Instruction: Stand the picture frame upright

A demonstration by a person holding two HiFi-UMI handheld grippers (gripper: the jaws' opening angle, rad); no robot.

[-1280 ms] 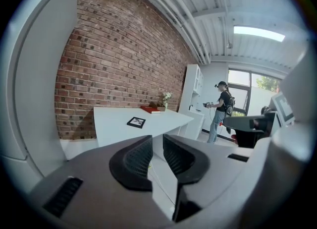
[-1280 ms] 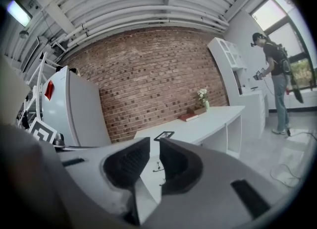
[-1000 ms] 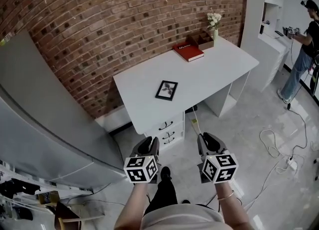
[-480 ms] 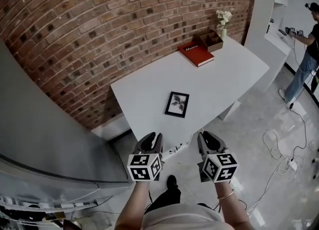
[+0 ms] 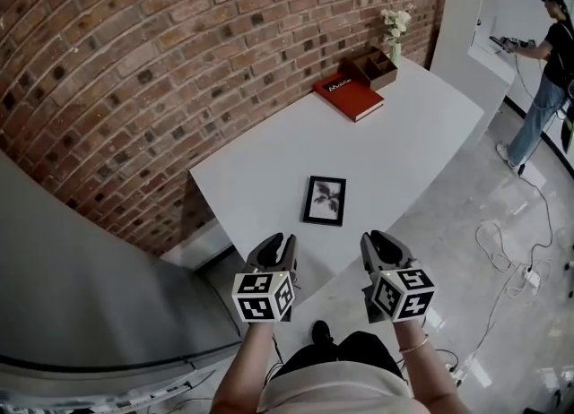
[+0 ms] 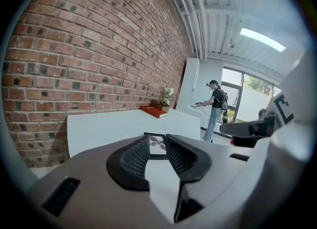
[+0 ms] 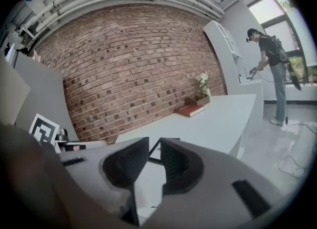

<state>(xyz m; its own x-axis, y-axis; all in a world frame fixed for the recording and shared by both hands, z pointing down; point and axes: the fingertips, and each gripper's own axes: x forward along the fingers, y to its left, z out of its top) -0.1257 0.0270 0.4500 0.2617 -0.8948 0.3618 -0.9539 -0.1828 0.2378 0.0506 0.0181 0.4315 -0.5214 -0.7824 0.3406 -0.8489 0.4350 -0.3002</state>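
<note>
A black picture frame (image 5: pixel 325 200) with a plant print lies flat on the white desk (image 5: pixel 413 125), near its front edge. In the left gripper view the picture frame (image 6: pixel 157 144) shows through the jaw gap, some way ahead. My left gripper (image 5: pixel 276 244) hovers at the desk's front edge, left of the frame; its jaws are opening and nothing is between them. My right gripper (image 5: pixel 384 242) is at the same edge, right of the frame, jaws apart and empty. A corner of the frame (image 7: pixel 154 150) shows between the right jaws.
A red book (image 5: pixel 348 97), a brown organizer box (image 5: pixel 374 65) and a vase of white flowers (image 5: pixel 392 27) stand at the desk's far end against the brick wall (image 5: pixel 179 54). A person (image 5: pixel 547 72) stands at the far right. Cables (image 5: pixel 511 260) lie on the floor.
I have come closer to the desk: the frame now lies just ahead of both grippers. The left jaws have spread slightly.
</note>
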